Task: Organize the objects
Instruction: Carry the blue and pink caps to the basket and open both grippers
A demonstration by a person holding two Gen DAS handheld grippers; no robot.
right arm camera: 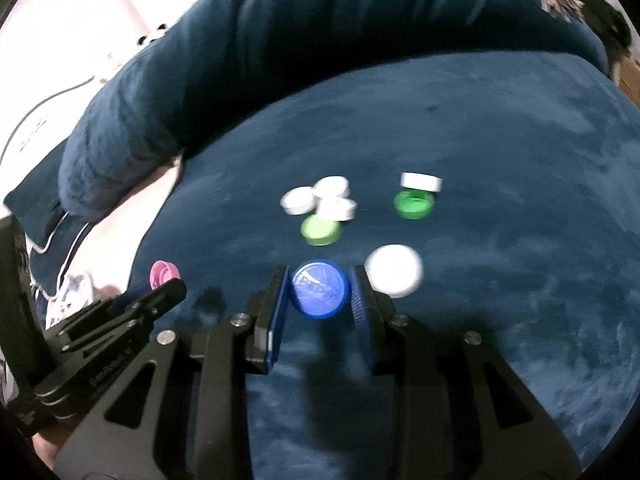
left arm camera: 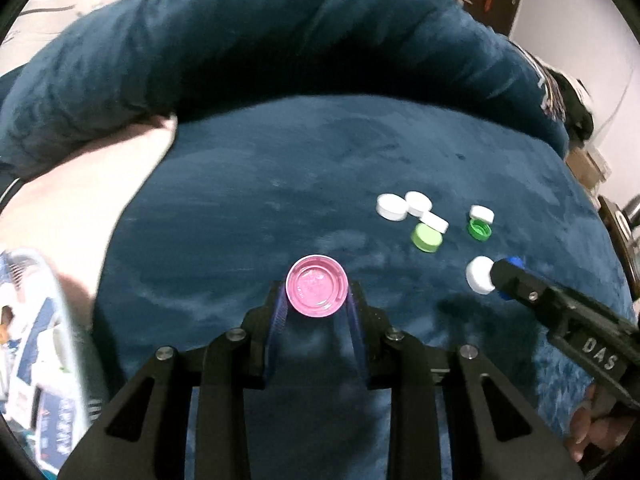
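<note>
Left claw (left arm camera: 317, 298): clamped on round pink plastic bottle cap (left arm camera: 316, 291), hollow side up, above dark blue plush cushion (left arm camera: 280, 184).
Right claw (right arm camera: 320, 290): blue ribbed plastic cap (right arm camera: 319, 289) between pads, contact uncertain.
Step, judged: carrying caps; next calls for placement by colour near white-green cap cluster (right arm camera: 320, 204).

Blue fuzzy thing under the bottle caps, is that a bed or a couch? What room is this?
Probably a living room or bedroom at home. The caps lie on a plush dark blue cushion with a thick padded back roll, like a sofa or lounger. A pale wall shows behind it.
</note>
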